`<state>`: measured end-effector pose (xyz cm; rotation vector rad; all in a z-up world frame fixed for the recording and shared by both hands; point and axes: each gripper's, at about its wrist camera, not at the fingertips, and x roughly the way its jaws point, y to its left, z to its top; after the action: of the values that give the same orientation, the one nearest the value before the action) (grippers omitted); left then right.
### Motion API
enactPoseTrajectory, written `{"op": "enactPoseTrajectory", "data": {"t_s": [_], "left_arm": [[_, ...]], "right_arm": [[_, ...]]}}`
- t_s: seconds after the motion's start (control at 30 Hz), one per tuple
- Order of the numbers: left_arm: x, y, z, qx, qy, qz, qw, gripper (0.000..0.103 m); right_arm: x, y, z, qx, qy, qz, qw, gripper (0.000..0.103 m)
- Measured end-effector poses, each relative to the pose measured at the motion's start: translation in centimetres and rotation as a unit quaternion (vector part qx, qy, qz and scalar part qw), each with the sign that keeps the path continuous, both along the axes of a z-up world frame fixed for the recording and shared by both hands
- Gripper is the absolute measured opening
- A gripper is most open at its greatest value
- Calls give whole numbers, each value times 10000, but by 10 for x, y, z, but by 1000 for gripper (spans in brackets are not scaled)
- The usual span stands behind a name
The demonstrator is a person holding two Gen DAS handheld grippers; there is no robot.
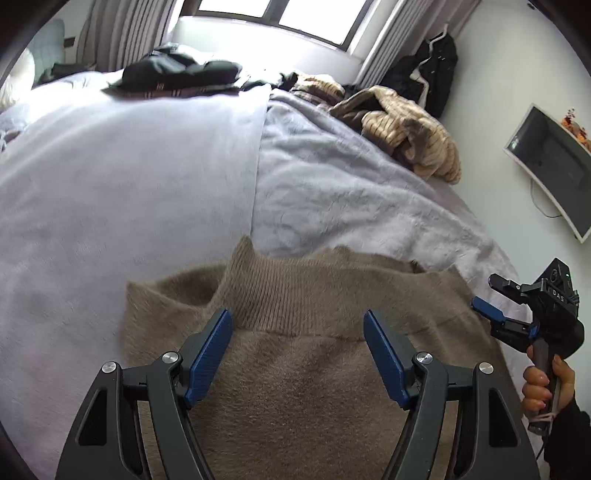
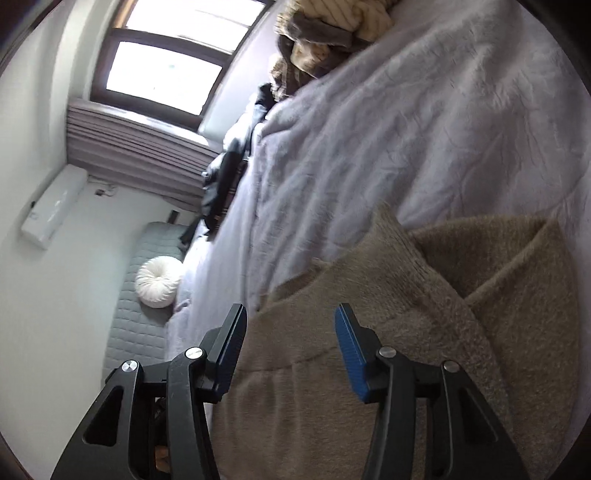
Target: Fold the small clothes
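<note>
One big soft sweater [image 1: 295,369] lies flat on the bed [image 1: 129,184], right under both grippers. It looks floppy and light. Grab its thick ribbed edge. Left gripper [image 1: 297,354] and right gripper [image 2: 291,350] are apart, holding nothing.

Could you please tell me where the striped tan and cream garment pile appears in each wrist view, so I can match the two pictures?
Left wrist view: the striped pile lies upper right, on the far side of the bed.
Right wrist view: the striped pile sits at the top centre, cut by the frame edge.
Shared landmark: the brown sweater under both grippers.
</note>
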<state>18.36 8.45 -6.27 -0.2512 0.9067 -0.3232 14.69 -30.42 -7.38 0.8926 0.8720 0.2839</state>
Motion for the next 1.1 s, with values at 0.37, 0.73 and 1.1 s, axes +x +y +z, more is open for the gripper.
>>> {"op": "enactPoseTrajectory", "data": {"t_s": [0.37,0.73,1.1], "left_arm": [[-34,41,1,142,251,151,9995,74],[-112,72,-11,-548,957,-593,9921,74],[-126,56,-15,-701,1155,-949,9863,30]], "right_arm": [[-56,-54,3,-366,266,-635,9970,54],[-143,-69,4,-277,427,75,9987,56],[-139,-42,-9,-244,689,831,9939,6]]}}
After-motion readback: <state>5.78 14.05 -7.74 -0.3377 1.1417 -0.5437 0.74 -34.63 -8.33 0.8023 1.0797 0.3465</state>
